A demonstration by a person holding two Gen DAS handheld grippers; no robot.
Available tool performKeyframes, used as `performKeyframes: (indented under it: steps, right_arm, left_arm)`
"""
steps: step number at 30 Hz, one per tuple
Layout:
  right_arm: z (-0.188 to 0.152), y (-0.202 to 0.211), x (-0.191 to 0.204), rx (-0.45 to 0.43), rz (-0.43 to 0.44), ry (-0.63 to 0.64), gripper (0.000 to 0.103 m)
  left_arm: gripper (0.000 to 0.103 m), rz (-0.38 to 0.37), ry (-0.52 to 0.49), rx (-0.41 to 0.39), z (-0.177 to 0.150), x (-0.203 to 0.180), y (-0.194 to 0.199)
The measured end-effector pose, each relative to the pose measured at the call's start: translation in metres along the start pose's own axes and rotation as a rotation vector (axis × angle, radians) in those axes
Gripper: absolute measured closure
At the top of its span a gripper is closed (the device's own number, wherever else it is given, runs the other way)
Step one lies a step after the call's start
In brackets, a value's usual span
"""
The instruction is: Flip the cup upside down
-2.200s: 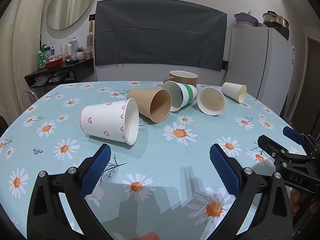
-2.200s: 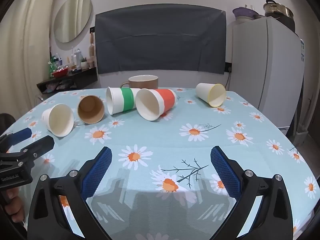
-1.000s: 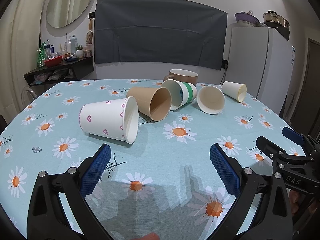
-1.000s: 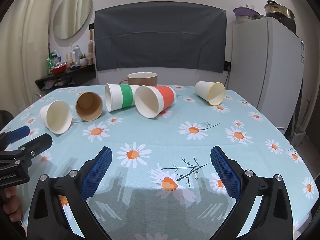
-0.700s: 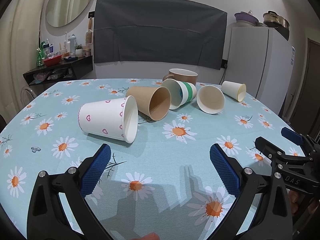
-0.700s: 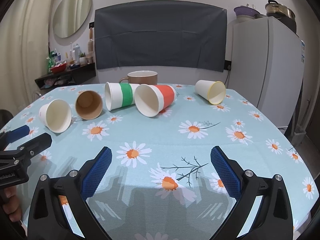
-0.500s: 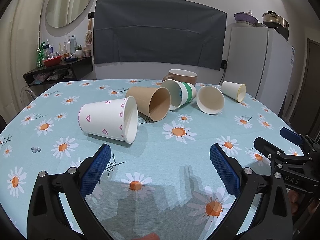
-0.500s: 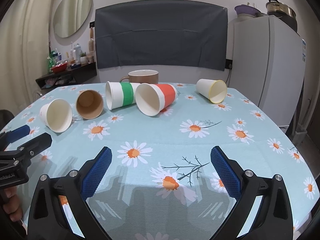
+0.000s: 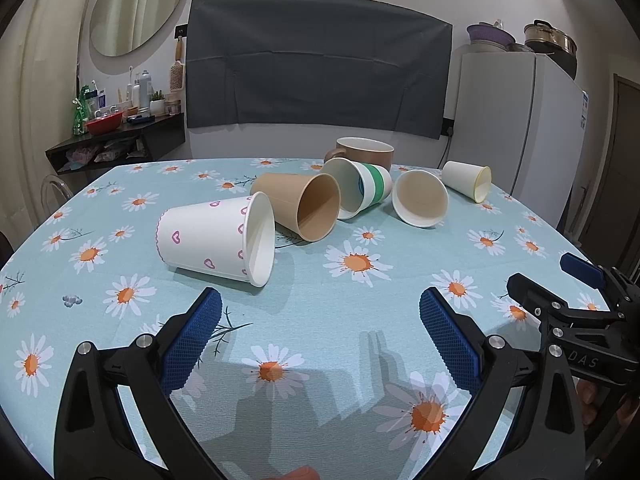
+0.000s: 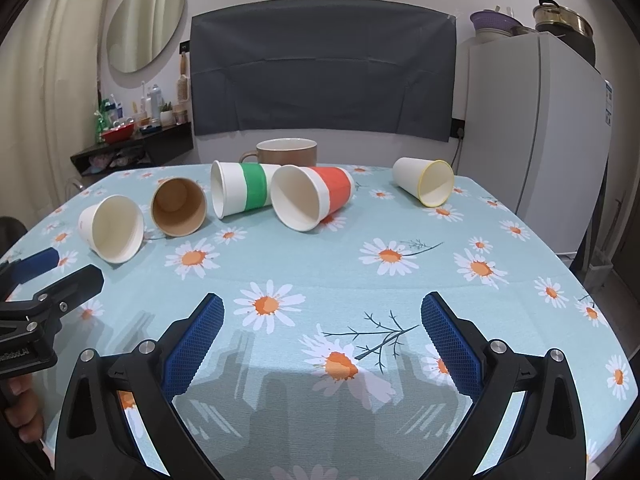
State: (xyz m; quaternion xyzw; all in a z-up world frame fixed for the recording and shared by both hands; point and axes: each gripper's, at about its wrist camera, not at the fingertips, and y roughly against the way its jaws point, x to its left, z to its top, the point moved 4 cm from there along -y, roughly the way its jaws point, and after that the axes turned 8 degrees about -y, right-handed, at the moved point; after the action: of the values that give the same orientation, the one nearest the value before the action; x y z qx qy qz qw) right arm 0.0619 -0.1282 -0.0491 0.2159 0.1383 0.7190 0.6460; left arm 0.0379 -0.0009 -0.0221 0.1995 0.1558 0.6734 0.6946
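White paper cup with pink hearts (image 9: 208, 238) on its side—untouched; both hand-held grippers, left (image 9: 316, 334) and right (image 10: 322, 336), spread, empty. Approach step; next, straddle its wall.

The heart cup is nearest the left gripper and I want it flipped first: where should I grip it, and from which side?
Grip the heart cup across its side wall, mid-body, with the left gripper coming from the near side. It lies on its side, mouth to the right; closing near the open rim would likely crush the paper. The brown cup crowds the far side.
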Motion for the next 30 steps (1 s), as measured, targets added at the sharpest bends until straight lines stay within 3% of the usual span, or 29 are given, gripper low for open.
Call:
performKeyframes:
  steps: [14, 17, 20, 23, 30]
  right_arm:
    - [-0.001, -0.006, 0.002, 0.041, -0.015, 0.012, 0.008]
    - [-0.001, -0.010, 0.003, 0.068, -0.002, 0.015, 0.008]
    - [-0.001, -0.016, 0.006, 0.121, 0.033, 0.023, 0.008]
    - [0.005, -0.021, 0.009, 0.171, 0.079, 0.015, 0.008]
    - [0.048, -0.040, 0.014, 0.165, -0.028, 0.102, 0.008]
  left_arm:
    - [0.006, 0.007, 0.010, -0.001, -0.001, 0.001, 0.001]
    - [0.006, 0.011, 0.007, 0.013, 0.000, 0.002, -0.002]
    - [0.006, -0.044, 0.013, 0.047, 0.001, 0.003, -0.007]
    - [0.006, -0.050, 0.012, 0.083, 0.003, 0.004, -0.015]
    - [0.006, -0.086, 0.014, 0.145, 0.029, 0.008, -0.032]
